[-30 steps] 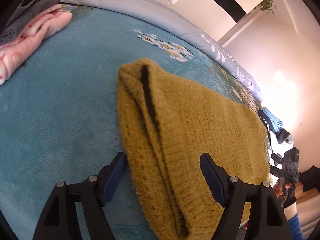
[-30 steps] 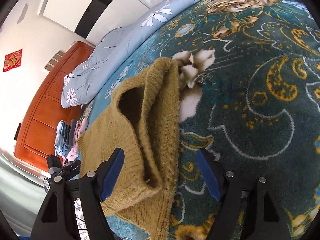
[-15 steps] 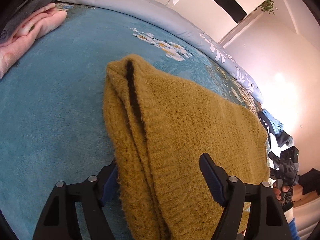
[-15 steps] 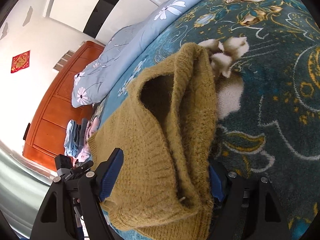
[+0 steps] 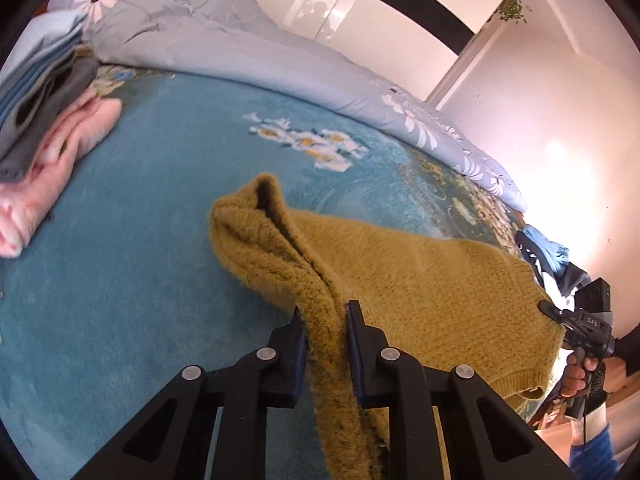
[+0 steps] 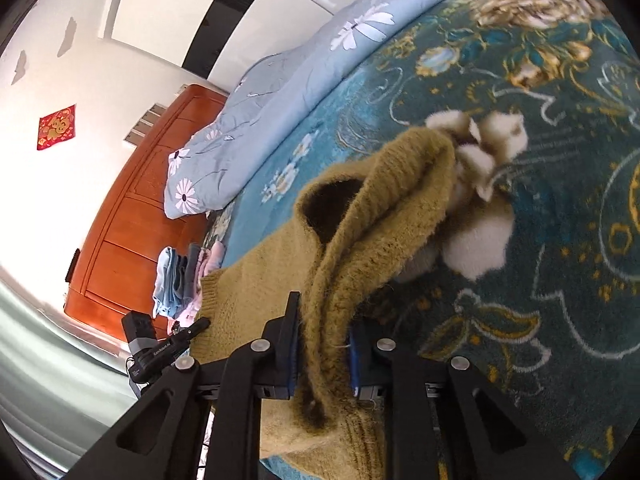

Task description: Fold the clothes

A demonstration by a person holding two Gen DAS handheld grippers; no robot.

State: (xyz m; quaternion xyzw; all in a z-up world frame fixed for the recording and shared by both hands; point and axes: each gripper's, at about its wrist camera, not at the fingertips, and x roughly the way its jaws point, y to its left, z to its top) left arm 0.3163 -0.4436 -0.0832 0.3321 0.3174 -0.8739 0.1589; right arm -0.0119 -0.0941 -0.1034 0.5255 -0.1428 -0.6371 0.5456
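Observation:
A mustard yellow knit sweater [image 5: 424,280] lies folded on the teal floral blanket [image 5: 132,272] of a bed. My left gripper [image 5: 325,320] is shut on the sweater's thick folded left edge and lifts it slightly. My right gripper [image 6: 323,320] is shut on the sweater [image 6: 360,224] at its other end, where the bunched knit rises between the blue pads. Each gripper shows in the other's view, the right one [image 5: 576,320] at the sweater's far corner and the left one [image 6: 168,344] likewise.
A stack of folded clothes, pink, grey and light blue [image 5: 48,120], sits at the blanket's far left. A grey-blue flowered duvet [image 5: 248,52] runs along the back. A wooden headboard [image 6: 132,232] stands behind the stack.
Both grippers have gone from open around the sweater's edges to shut on them. The gripped edges are now raised off the blanket.

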